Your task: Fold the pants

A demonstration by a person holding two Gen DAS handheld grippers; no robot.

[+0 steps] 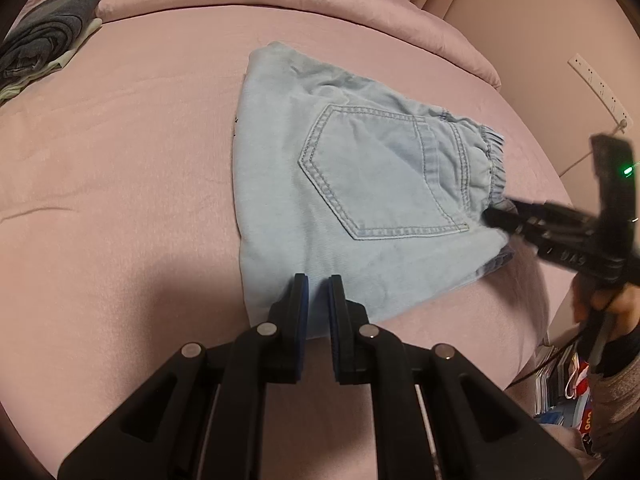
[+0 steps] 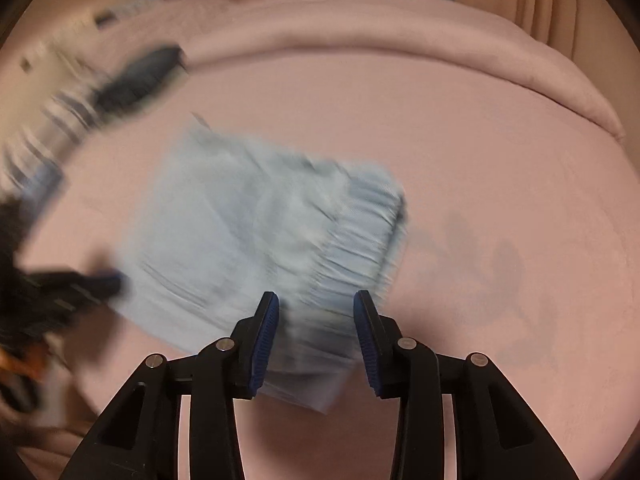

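Note:
Light blue denim pants [image 1: 360, 184] lie folded into a compact shape on the pink bed [image 1: 120, 200], back pocket up and elastic waistband to the right. My left gripper [image 1: 318, 292] is shut, its tips over the pants' near edge; no cloth looks lifted. In the blurred right wrist view it appears as a dark shape [image 2: 116, 280] at the left corner of the pants [image 2: 248, 232]. My right gripper [image 2: 316, 308] is open, its blue pads straddling the waistband corner without pressing on it. In the left wrist view it [image 1: 492, 216] reaches in from the right to the waistband.
A dark grey pile of clothes [image 1: 44, 48] lies at the far left of the bed, blurred in the right wrist view [image 2: 136, 76]. A hand [image 1: 616, 304] holds the right gripper. Books and bags [image 1: 560, 384] sit below the bed's right edge. A power strip [image 1: 600, 88] hangs on the wall.

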